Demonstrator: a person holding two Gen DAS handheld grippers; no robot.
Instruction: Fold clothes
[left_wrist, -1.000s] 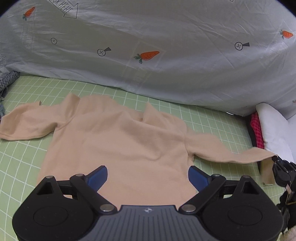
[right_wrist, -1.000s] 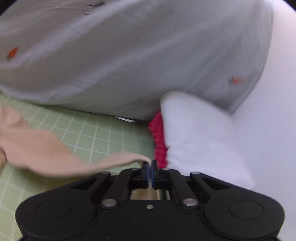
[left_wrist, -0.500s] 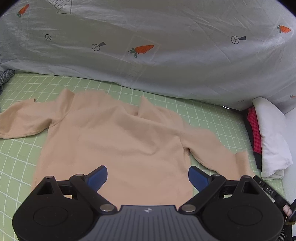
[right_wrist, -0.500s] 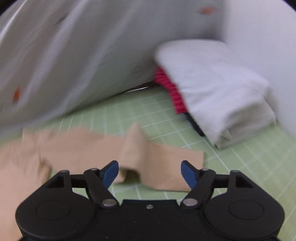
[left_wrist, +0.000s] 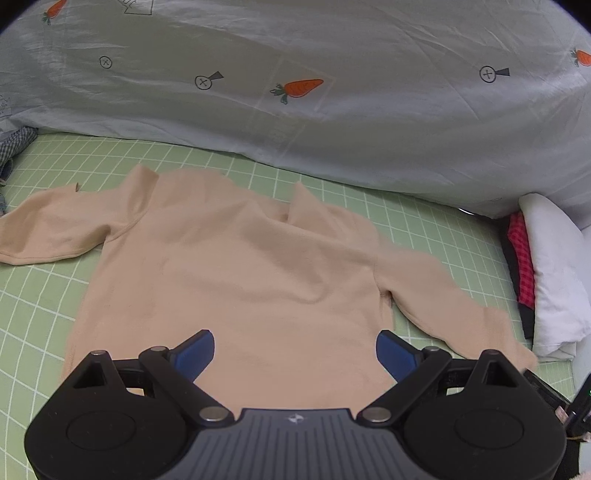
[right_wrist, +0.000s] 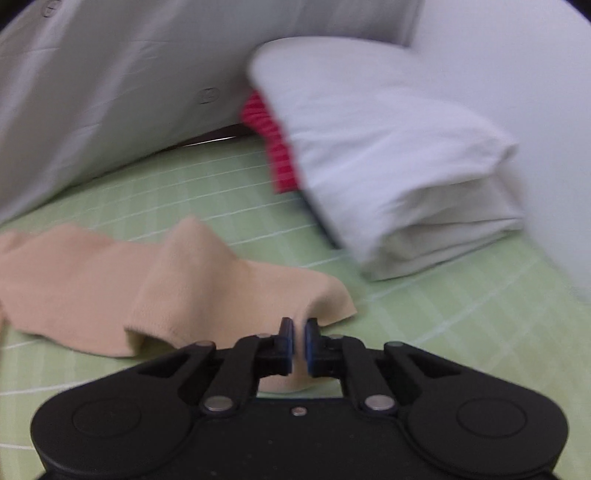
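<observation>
Green gridded bedding (left_wrist: 44, 295) backs both views, with a grey carrot-print quilt (left_wrist: 332, 110) heaped along its far edge. Left wrist view: my left gripper (left_wrist: 294, 349) hovers with its jaws spread wide over the hem of the shirt (left_wrist: 236, 266), gripping nothing. The shirt lies flat, collar toward the quilt and hem toward me, so its long axis runs away from the camera; both sleeves extend sideways. A second ago the right sleeve (left_wrist: 443, 295) was lifted and stretched toward a folded stack (left_wrist: 554, 273); it now lies slack on the bedding. Right wrist view: my right gripper (right_wrist: 298, 330) opened to drop the sleeve cuff and has pressed together again; the pads appear to pinch the cuff edge (right_wrist: 325, 295), though blur leaves this uncertain. The sleeve's axis runs left from the cuff. I judge this a re-grip ahead of folding the sleeve across the body.
</observation>
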